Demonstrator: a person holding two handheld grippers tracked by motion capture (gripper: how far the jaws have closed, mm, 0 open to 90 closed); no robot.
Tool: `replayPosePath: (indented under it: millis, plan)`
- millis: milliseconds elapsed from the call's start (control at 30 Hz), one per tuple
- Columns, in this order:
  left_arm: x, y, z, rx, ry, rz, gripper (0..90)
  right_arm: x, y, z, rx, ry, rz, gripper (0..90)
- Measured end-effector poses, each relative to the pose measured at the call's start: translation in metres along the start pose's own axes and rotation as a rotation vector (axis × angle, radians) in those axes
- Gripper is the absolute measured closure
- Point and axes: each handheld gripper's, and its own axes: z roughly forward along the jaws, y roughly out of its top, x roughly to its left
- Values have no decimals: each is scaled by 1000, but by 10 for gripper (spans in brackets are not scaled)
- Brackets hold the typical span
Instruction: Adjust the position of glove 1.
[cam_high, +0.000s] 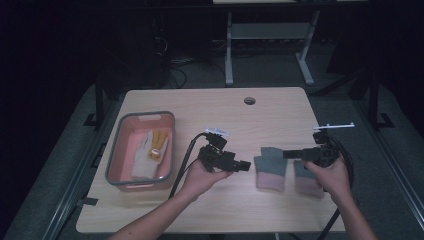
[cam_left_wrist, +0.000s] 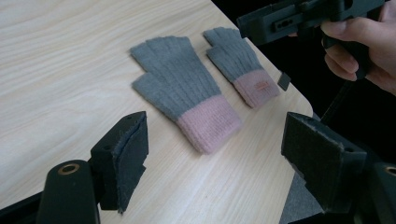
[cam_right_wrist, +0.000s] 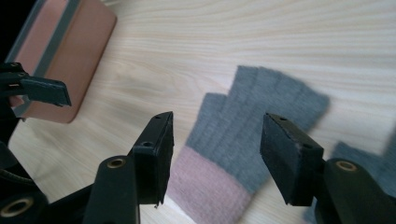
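Note:
Two grey fingerless gloves with pink cuffs lie flat on the wooden table, cuffs toward the person. The left glove (cam_high: 270, 167) (cam_left_wrist: 180, 88) (cam_right_wrist: 247, 126) is fully in sight. A hand partly covers the right glove (cam_high: 306, 181) (cam_left_wrist: 240, 63) (cam_right_wrist: 364, 163). My left gripper (cam_high: 245, 165) (cam_left_wrist: 219, 163) is open, holds nothing, and points right at the gloves from just left of them. My right gripper (cam_high: 286, 154) (cam_right_wrist: 219, 154) is open too. It hovers above the gap between the gloves, pointing left, and the left glove lies below its jaws without touching them.
A pink bin with a grey rim (cam_high: 148, 114) (cam_right_wrist: 70, 56) stands at the table's left, with a white and yellow glove (cam_high: 152, 147) inside. The table's far half holds a round cable hole (cam_high: 249, 100). The right glove lies close to the table's right front corner.

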Motion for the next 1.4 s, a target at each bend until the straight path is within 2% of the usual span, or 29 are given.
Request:
replayPosePath:
  millis: [467, 567, 733, 900, 1133, 1400]
  plan:
    - [-7, 1, 22, 13, -8, 24, 230, -14, -13, -8, 16, -111, -21, 450]
    - [-6, 1, 26, 21, -9, 16, 230, -19, -18, -10, 27, -141, -29, 446]
    - [-9, 0, 32, 23, -9, 21, 231, -28, -26, -11, 42, -176, -10, 445]
    - [-10, 0, 39, 36, -13, 22, 230, -34, -32, -13, 46, -227, -20, 452]
    - [-10, -1, 44, 45, -20, 22, 230, -42, -40, -8, 87, -308, -37, 463]
    - [-11, -2, 45, 50, -20, 25, 230, -47, -50, 4, 139, -373, -54, 520]
